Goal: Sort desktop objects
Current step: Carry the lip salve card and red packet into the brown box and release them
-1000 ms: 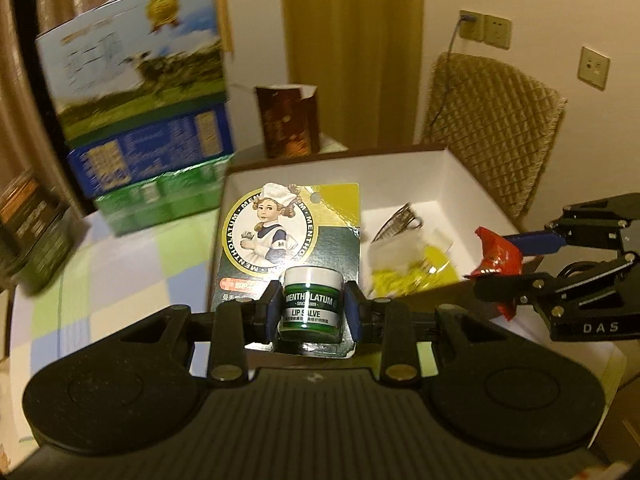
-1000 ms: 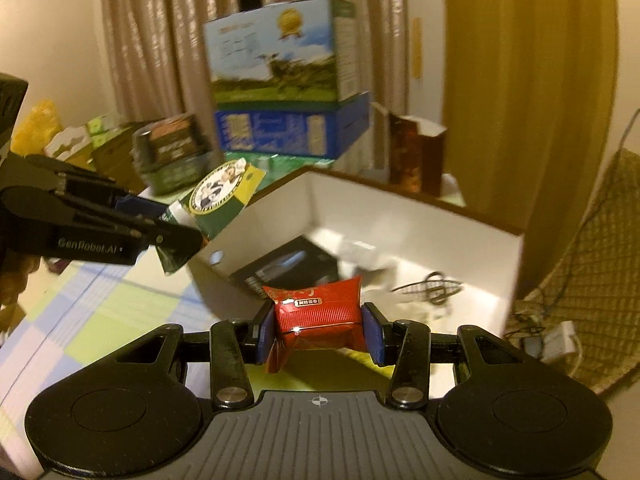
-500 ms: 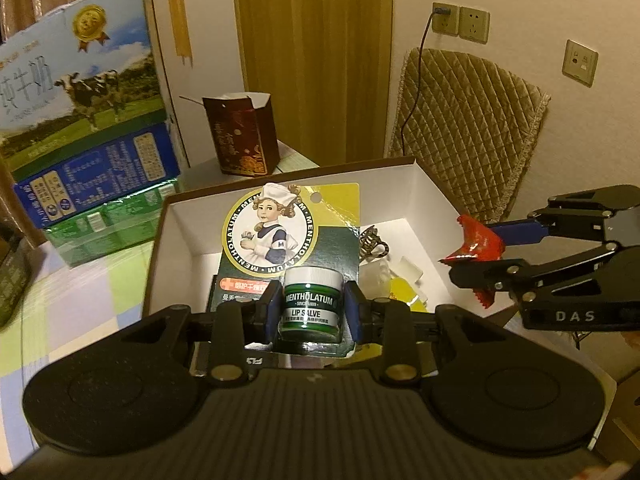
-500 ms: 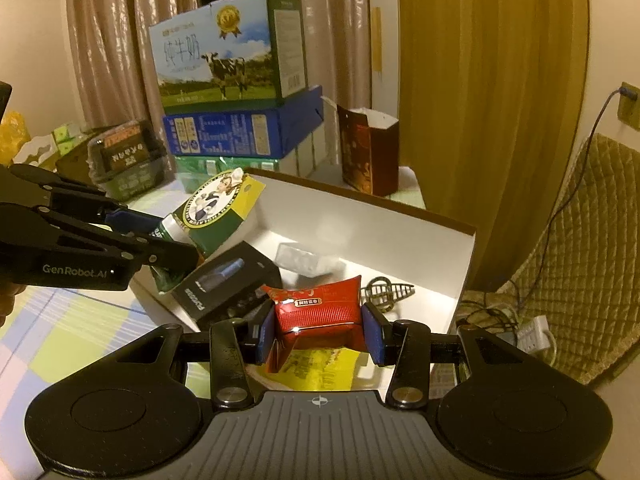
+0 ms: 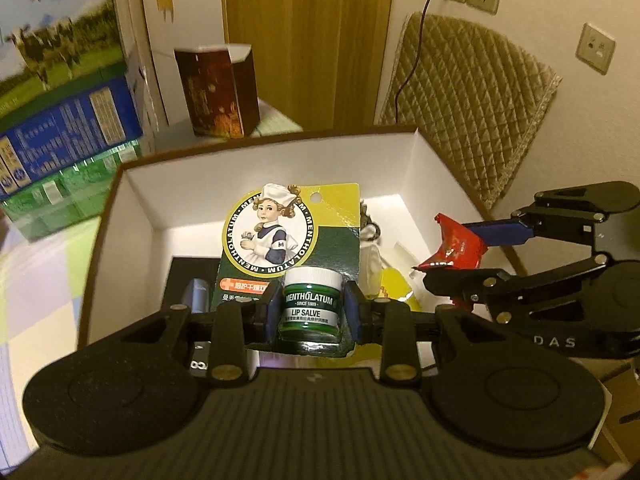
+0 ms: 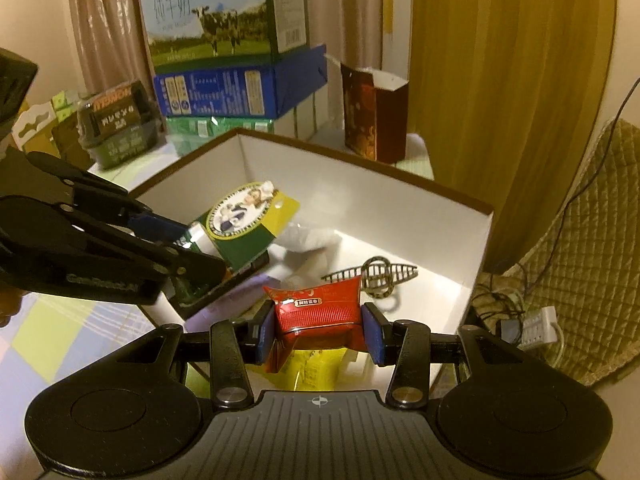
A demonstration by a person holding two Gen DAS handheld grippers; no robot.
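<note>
Checked tablecloth [image 5: 48, 264], white-lined cardboard box [image 5: 412, 168] ahead of both jaws. Left gripper [image 5: 311, 310] pinches lip salve blister pack [image 5: 296, 240] by rigid jar: light, card floppy. Right gripper [image 6: 319, 330] squeezes red snack packet [image 6: 320, 312]: soft, crinkly, slippery; hold mid-body.
</note>
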